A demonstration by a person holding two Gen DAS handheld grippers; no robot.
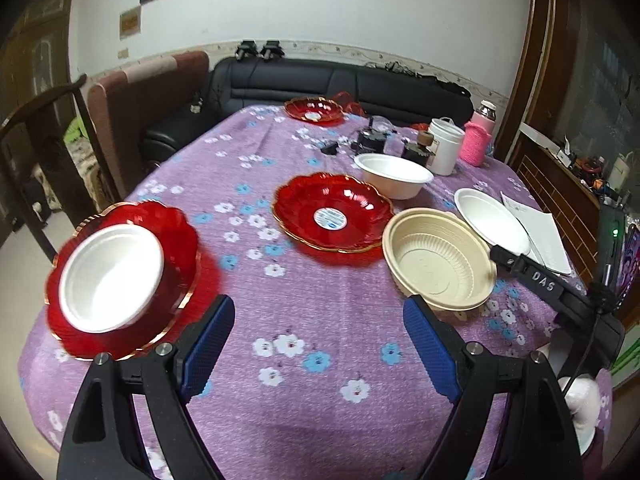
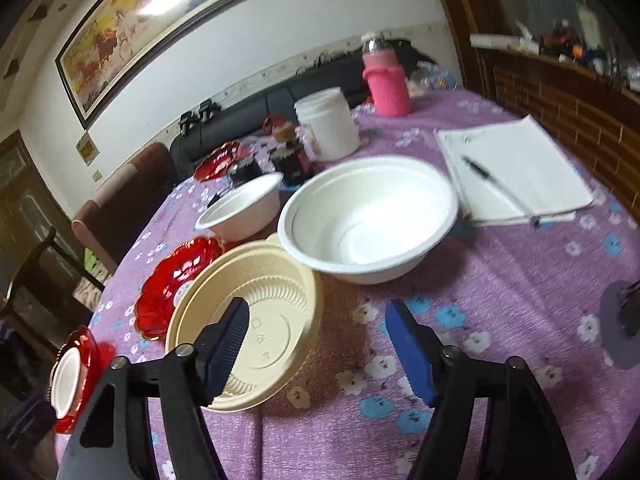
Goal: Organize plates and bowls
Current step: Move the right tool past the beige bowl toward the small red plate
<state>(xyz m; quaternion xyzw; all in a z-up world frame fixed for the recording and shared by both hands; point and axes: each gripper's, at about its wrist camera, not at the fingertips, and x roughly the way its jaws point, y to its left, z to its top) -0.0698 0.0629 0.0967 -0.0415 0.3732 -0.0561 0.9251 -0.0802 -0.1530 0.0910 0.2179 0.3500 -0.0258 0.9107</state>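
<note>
My left gripper (image 1: 318, 304) hangs open over bare purple tablecloth. To its left a small white bowl (image 1: 120, 272) sits in a red scalloped plate (image 1: 180, 240). A beige ribbed bowl (image 1: 440, 256) lies to its right. My right gripper (image 2: 316, 306) is open and straddles the beige bowl's (image 2: 280, 280) near wall: one finger is inside, the other outside, and the pads do not press on it. Beyond it stand a large white bowl (image 2: 368, 216), a smaller white bowl (image 2: 240, 208) and a second red plate (image 2: 176, 280). A third red plate (image 1: 314, 110) lies at the far edge.
A white jar (image 2: 328, 124), a pink-sleeved bottle (image 2: 386, 80) and small dark jars (image 2: 288, 160) crowd the back of the table. A notepad with a pen (image 2: 512, 168) lies at the right. A black sofa (image 1: 340, 80) and a wooden chair (image 1: 48, 128) border the table.
</note>
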